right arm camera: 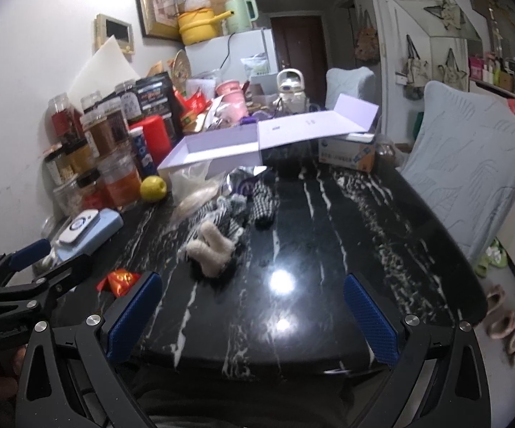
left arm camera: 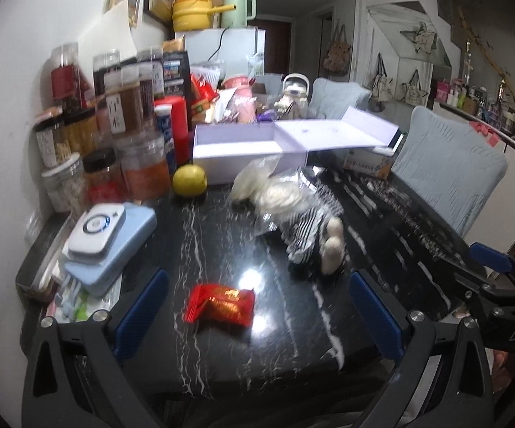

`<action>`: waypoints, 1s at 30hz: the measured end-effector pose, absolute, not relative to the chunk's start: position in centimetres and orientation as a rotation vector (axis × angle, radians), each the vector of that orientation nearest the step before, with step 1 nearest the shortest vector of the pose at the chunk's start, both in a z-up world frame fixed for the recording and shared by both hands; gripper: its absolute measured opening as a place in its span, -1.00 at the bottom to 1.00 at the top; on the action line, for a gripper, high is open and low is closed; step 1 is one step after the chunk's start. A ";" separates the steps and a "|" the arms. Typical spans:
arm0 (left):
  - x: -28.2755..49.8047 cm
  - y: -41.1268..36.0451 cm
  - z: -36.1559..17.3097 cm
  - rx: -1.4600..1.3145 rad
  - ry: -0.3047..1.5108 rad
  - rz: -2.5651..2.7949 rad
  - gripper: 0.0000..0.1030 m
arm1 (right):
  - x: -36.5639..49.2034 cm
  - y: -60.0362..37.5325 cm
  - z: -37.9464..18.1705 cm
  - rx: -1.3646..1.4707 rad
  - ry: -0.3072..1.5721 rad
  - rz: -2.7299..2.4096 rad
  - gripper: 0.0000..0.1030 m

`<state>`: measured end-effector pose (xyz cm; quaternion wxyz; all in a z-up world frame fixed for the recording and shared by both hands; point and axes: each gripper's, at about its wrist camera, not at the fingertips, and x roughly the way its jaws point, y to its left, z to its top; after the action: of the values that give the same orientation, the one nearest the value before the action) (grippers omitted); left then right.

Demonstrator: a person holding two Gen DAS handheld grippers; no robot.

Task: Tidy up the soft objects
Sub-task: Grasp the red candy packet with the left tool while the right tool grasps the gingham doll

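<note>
A striped black-and-white soft doll with cream feet [left arm camera: 314,228] lies mid-table, also in the right wrist view [right arm camera: 218,228]. A clear bag of white soft pads [left arm camera: 271,189] lies beside it, in front of an open lilac box [left arm camera: 236,149] [right arm camera: 214,153]. A red snack packet [left arm camera: 222,303] [right arm camera: 120,281] lies between my left gripper's fingers. My left gripper [left arm camera: 257,314] is open and empty, low over the black marble table [left arm camera: 222,356]. My right gripper [right arm camera: 254,317] is open and empty near the table's front edge.
Jars and bottles [left arm camera: 115,135] crowd the left wall. A yellow fruit [left arm camera: 189,180], a blue device stack [left arm camera: 107,246], a tissue box [right arm camera: 346,153] and chairs with pale blue covers [right arm camera: 471,164] surround the table. Slippers [right arm camera: 507,324] lie on the floor at the right.
</note>
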<state>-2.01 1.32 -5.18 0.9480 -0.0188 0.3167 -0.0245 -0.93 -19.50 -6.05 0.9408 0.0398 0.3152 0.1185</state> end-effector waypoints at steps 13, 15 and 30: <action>1.1 4.0 -10.7 -0.059 0.747 -0.024 1.00 | 0.2 -17.5 -9.1 0.046 0.714 0.277 1.00; 1.9 4.4 -11.6 -0.065 0.763 -0.017 1.00 | 0.4 -17.3 -9.5 0.040 0.720 0.278 1.00; 3.6 4.9 -14.2 -0.032 0.748 -0.051 0.24 | 1.6 -16.6 -11.4 0.008 0.773 0.275 1.00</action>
<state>3.61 4.90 -14.16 0.9304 -0.0156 0.3653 -0.0251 1.59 -16.57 -11.42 0.9170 0.0038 0.3757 0.1337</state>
